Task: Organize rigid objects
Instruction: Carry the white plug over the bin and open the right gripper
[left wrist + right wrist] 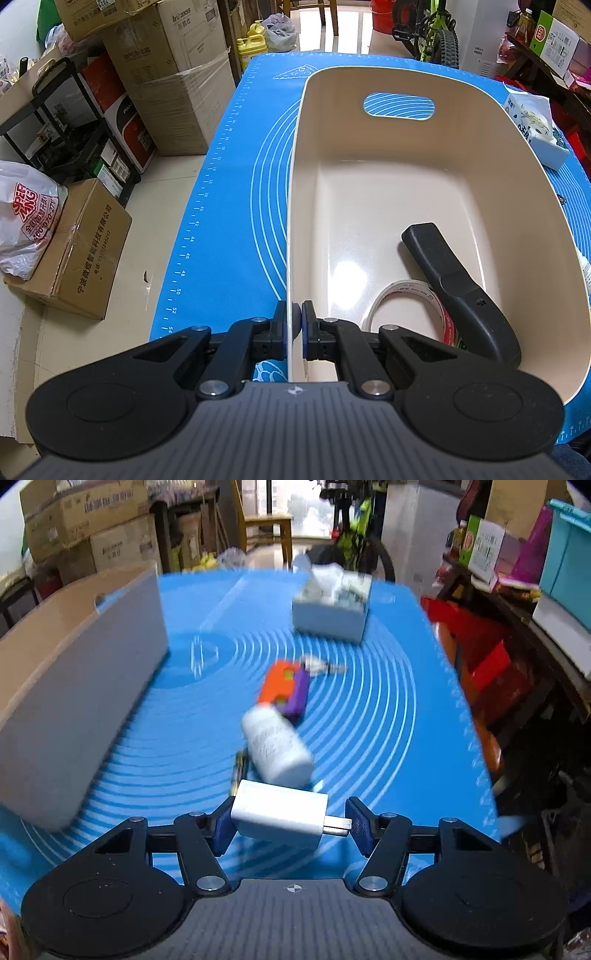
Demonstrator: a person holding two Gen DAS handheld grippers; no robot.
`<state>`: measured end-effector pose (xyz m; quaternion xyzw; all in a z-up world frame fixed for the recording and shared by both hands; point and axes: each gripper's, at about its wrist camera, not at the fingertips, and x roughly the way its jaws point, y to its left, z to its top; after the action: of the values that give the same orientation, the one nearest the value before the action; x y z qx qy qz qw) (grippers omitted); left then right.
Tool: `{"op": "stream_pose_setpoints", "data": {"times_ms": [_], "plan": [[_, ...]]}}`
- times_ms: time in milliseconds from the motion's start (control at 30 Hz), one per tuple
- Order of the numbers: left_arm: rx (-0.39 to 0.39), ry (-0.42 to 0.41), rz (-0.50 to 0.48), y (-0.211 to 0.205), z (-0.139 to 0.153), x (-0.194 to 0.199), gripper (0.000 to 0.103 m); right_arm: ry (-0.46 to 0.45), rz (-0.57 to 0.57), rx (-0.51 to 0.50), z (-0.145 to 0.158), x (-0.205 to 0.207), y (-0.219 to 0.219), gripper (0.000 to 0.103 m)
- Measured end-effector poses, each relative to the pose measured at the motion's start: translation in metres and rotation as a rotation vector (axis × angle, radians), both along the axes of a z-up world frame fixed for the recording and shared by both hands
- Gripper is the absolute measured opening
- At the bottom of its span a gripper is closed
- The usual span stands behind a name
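My left gripper (294,325) is shut on the near left rim of a cream plastic bin (369,206) that stands on the blue mat (229,206). Inside the bin lie a black handle-shaped tool (454,288) and a roll of clear tape (410,306). In the right wrist view my right gripper (290,825) is shut on a white USB charger plug (279,814), held above the mat (369,738). Ahead of it lie a white pill bottle (277,746), an orange and purple toy (286,690) and a small metal piece (321,664). The bin (74,686) stands at the left.
A tissue box (332,609) sits at the mat's far side; it also shows in the left wrist view (535,129). A thin dark object (240,768) lies beside the bottle. Cardboard boxes (81,251) and a black rack (74,122) stand on the floor at left. Shelves (517,627) crowd the right.
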<state>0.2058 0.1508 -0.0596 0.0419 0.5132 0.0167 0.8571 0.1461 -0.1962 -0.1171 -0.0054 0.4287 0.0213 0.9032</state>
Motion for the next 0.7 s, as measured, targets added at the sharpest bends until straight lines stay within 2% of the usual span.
{"op": "stream_pose_setpoints", "data": {"times_ms": [233, 433, 567, 700], "plan": [[0.000, 0.000, 0.000, 0.000, 0.000, 0.000, 0.008, -0.132, 0.054, 0.024, 0.055, 0.010, 0.016, 0.065], [0.002, 0.001, 0.000, 0.000, 0.000, 0.001, 0.008, -0.206, 0.164, 0.063, 0.092, 0.030, 0.059, 0.065], [0.002, 0.001, 0.000, 0.000, 0.000, 0.001, 0.008, -0.238, 0.252, 0.063, 0.106, 0.041, 0.094, 0.065], [0.002, 0.001, -0.001, 0.000, 0.000, 0.001, 0.008, -0.229, 0.316, 0.058, 0.104, 0.052, 0.125, 0.065]]}}
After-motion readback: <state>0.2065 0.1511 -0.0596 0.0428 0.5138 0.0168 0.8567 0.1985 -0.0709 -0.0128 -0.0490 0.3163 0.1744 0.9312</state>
